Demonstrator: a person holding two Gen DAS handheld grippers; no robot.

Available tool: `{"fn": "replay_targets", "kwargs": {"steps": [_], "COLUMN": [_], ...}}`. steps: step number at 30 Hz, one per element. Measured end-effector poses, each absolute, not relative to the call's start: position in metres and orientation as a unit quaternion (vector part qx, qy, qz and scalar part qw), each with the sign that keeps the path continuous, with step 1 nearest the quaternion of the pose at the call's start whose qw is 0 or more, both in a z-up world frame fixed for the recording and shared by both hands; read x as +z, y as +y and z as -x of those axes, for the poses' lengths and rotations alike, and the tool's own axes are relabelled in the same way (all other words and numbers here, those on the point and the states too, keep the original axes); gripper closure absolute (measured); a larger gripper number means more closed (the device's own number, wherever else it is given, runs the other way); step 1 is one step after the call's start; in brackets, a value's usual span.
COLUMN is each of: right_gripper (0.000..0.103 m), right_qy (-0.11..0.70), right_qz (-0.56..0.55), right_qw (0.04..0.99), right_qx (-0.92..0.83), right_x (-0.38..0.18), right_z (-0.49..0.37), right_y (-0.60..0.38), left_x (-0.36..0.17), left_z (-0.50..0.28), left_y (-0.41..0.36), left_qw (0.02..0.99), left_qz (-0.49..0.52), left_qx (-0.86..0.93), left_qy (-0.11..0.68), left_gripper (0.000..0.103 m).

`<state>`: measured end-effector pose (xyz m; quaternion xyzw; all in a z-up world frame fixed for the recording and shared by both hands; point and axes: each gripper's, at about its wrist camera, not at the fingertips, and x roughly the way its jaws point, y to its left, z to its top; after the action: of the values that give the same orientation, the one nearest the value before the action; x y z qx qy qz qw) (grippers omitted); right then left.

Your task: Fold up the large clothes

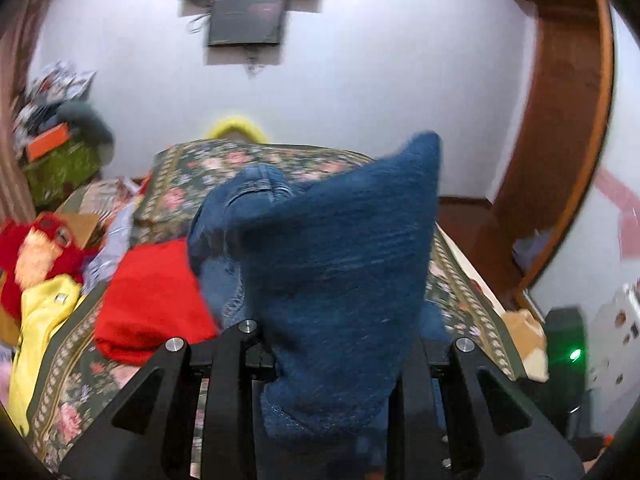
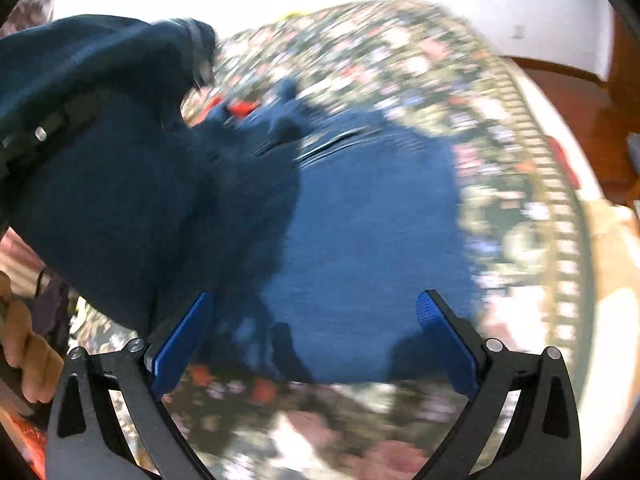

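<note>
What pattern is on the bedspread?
Dark green bedspread with pink flowers; clearest in the left wrist view.

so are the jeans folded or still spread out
Partly folded: the jeans lie flat on the bedspread, while the left tool holds one end lifted.

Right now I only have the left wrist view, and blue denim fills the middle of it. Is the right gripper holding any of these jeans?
Observer: No. The right gripper is open, its blue pads wide apart above the denim, gripping nothing.
Operator: Where is the rest of the garment?
Observer: Part of the blue denim jeans lies flat on the floral bedspread; the part on the view's left is lifted.
Operator: What lifts it?
Observer: The left gripper, shut on the denim.
Operator: Anything else on that side?
Observer: A person's hand at the right view's left edge.
</note>
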<state>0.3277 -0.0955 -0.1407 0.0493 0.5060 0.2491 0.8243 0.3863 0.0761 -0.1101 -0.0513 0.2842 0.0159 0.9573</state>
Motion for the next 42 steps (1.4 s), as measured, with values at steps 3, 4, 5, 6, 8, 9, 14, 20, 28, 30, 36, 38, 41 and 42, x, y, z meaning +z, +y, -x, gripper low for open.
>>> {"fn": "replay_targets", "kwargs": {"steps": [3,4,5,6,8,9,14,20,28,30,36,38,41,42], "right_gripper": [0.002,0.002,0.002,0.002,0.002,0.002,0.002,0.002,0.002,0.002,0.002,0.002,0.002,0.002], "right_qy": [0.494,0.492,0.490,0.491,0.497,0.502,0.510,0.506,0.481,0.474,0.451,0.441,0.425,0.421], "right_qz": [-0.040,-0.035,-0.029,-0.027,-0.026,-0.027,0.025,0.010,-0.014,-0.014,-0.015,-0.013,-0.010,-0.011], "right_qw": [0.842,0.845,0.849,0.850,0.848,0.847,0.845,0.848,0.863,0.866,0.876,0.878,0.882,0.882], "right_qx": [0.214,0.205,0.196,0.191,0.180,0.173,0.158,0.159,0.155,0.156,0.172,0.185,0.203,0.210], "right_x": [-0.137,-0.137,-0.137,-0.139,-0.142,-0.145,-0.159,-0.155,-0.132,-0.125,-0.105,-0.096,-0.084,-0.082], "right_z": [-0.323,-0.322,-0.320,-0.320,-0.317,-0.314,-0.299,-0.287,-0.282,-0.280,-0.277,-0.276,-0.277,-0.278], "right_y": [-0.131,-0.139,-0.150,-0.160,-0.174,-0.182,-0.195,-0.206,-0.209,-0.208,-0.194,-0.186,-0.170,-0.165], "left_x": [-0.120,-0.127,-0.132,-0.141,-0.164,-0.181,-0.212,-0.203,-0.171,-0.160,-0.126,-0.123,-0.133,-0.142], "left_z": [-0.390,-0.394,-0.396,-0.398,-0.401,-0.400,-0.399,-0.384,-0.350,-0.342,-0.325,-0.323,-0.322,-0.325], "left_y": [0.032,0.014,0.002,-0.013,-0.036,-0.048,-0.052,-0.047,-0.021,-0.013,0.019,0.029,0.051,0.060], "left_qw": [0.955,0.953,0.950,0.945,0.930,0.920,0.896,0.890,0.885,0.887,0.917,0.928,0.935,0.930], "left_qz": [0.023,0.012,0.003,-0.008,-0.040,-0.063,-0.087,-0.067,0.007,0.031,0.047,0.030,-0.001,-0.005], "left_qx": [-0.019,-0.039,-0.055,-0.075,-0.107,-0.116,-0.123,-0.130,-0.156,-0.165,-0.120,-0.088,-0.011,0.011], "left_qy": [0.295,0.302,0.307,0.317,0.349,0.368,0.418,0.431,0.438,0.430,0.377,0.362,0.356,0.367], "left_gripper": [0.079,0.079,0.079,0.079,0.079,0.079,0.076,0.068,0.052,0.047,0.031,0.017,0.009,0.009]}}
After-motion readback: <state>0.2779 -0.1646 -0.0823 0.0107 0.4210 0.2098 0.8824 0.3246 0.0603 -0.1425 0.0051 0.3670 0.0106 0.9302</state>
